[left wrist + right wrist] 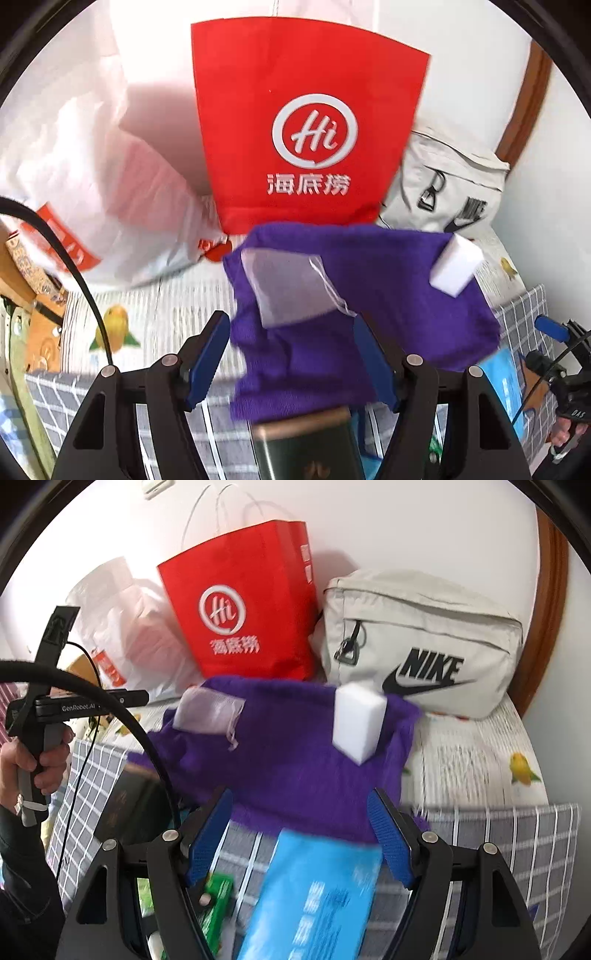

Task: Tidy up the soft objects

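A purple knitted cloth (369, 295) (288, 760) lies crumpled on the bed, with a white label (284, 288) (208, 712) showing. A white sponge block (456, 264) (358, 723) rests on the cloth's far right part. My left gripper (291, 354) is open, its blue fingers astride the cloth's near edge. My right gripper (301, 834) is open too, just short of the cloth, above a blue packet (314, 897). Nothing is held by either.
A red paper bag (306, 122) (243, 609), a white plastic bag (85, 166) (125, 620) and a beige Nike pouch (424, 642) (443, 181) stand at the wall. A dark box (310, 446) (129, 816) and a green packet (218, 904) lie near on the checked cloth (498, 842).
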